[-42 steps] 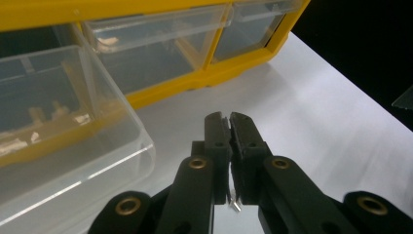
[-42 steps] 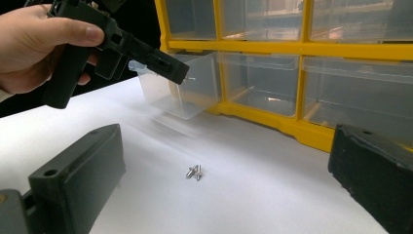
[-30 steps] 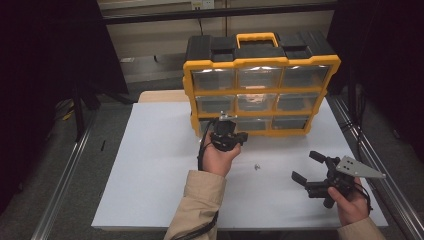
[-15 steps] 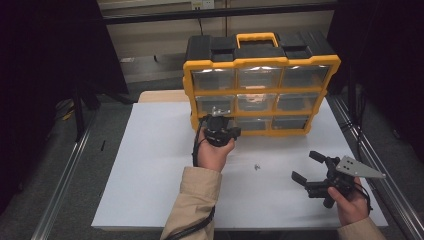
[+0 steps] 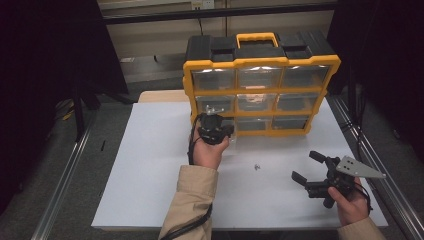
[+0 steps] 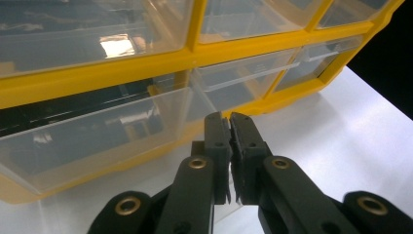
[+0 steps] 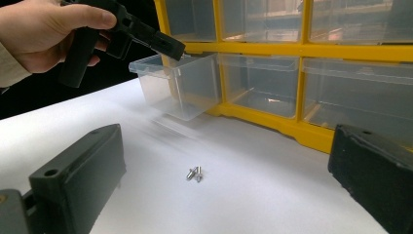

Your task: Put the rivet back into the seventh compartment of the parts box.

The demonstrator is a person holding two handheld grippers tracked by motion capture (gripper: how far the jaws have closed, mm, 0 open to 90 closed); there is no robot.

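**Drawing out the bottom-left drawer**

You are pulling the clear drawer (image 7: 178,85), partly out of the yellow organizer (image 5: 260,62) at the worktop's far edge. Your left gripper (image 6: 230,146) is clamped on its front lip; keep pulling straight. Your right gripper (image 5: 316,169) is waiting, jaws apart, beside the small screws (image 7: 194,173).

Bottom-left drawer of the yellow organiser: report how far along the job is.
Done: the clear plastic bottom-left drawer is pulled partway out of the yellow organiser cabinet. In hand: the left claw is shut on its front edge. Left: the small metal screws lie on the white table; the right claw waits open.
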